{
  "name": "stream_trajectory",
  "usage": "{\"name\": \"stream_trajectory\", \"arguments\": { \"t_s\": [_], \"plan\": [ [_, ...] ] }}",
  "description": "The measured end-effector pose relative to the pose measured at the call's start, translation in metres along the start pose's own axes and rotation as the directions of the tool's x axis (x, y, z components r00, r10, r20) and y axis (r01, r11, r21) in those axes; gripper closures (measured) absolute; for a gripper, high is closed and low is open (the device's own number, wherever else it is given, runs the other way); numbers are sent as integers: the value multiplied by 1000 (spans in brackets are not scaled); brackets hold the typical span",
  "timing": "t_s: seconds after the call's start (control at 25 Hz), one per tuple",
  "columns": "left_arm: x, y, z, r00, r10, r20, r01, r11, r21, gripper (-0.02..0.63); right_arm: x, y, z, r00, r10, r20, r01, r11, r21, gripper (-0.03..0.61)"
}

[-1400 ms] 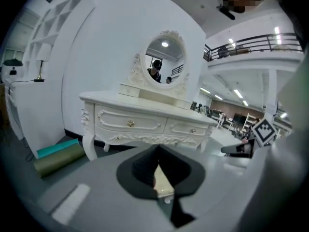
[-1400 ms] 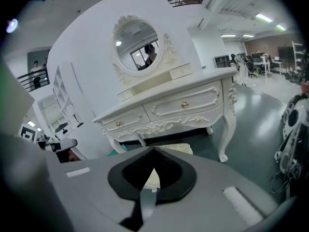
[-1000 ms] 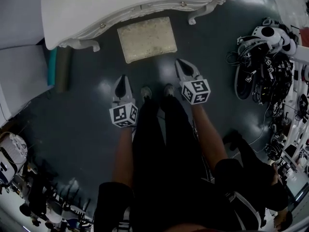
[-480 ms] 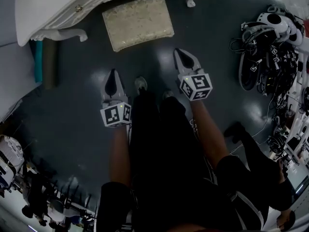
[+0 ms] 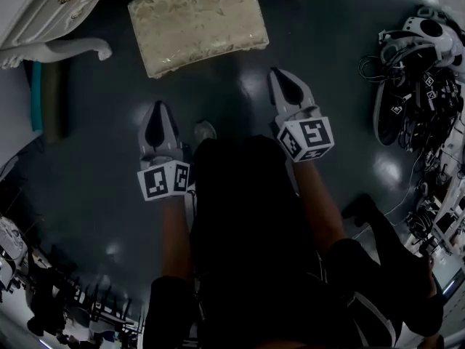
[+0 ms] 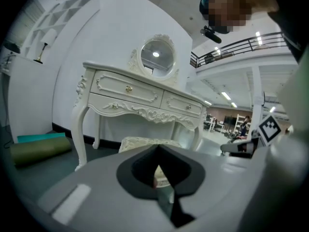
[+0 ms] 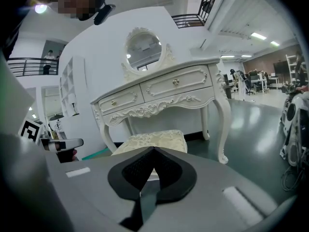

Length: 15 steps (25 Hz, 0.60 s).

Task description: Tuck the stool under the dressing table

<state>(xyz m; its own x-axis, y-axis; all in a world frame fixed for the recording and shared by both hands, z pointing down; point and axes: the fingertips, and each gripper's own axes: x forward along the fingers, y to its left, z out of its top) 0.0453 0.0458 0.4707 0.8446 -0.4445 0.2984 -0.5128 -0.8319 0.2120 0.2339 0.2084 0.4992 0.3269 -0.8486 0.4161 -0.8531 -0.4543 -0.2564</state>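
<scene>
A stool with a cream patterned cushion (image 5: 196, 22) stands on the dark floor in front of the white dressing table (image 5: 51, 9); the stool (image 7: 152, 140) sits partly between the table's carved legs (image 7: 222, 124). My left gripper (image 5: 157, 113) is shut and empty, short of the stool's near left corner. At the right, my right gripper (image 5: 282, 82) is also shut and empty, just off the stool's near right corner. In the left gripper view the stool (image 6: 142, 143) lies beyond the closed jaws, under the table (image 6: 140, 98) with its oval mirror.
A pile of headsets and cables (image 5: 418, 71) lies on the floor at the right. A rolled green mat (image 5: 52, 104) lies beside the table's left leg. The person's legs and shoe (image 5: 205, 131) stand between the grippers.
Both grippers have sunk toward the floor, jaws still shut. The head camera has come lower and closer, so the stool looks larger and the table slid up out of frame.
</scene>
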Motion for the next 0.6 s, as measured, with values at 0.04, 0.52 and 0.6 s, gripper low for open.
{"name": "stream_trajectory", "arguments": {
  "t_s": [0.04, 0.52, 0.6],
  "plan": [
    [5, 2, -5, 1000, -4, 15, 4, 1000, 9, 606, 6, -4, -8, 1000, -3, 17, 4, 1000, -3, 581],
    [48, 53, -103, 994, -36, 105, 35, 999, 20, 606, 64, -33, -89, 989, 60, 136, -57, 998, -29, 581],
    [49, 62, -115, 994, -28, 104, 26, 999, 19, 606, 69, -38, -95, 987, 74, 144, -70, 997, -35, 581]
  ]
}}
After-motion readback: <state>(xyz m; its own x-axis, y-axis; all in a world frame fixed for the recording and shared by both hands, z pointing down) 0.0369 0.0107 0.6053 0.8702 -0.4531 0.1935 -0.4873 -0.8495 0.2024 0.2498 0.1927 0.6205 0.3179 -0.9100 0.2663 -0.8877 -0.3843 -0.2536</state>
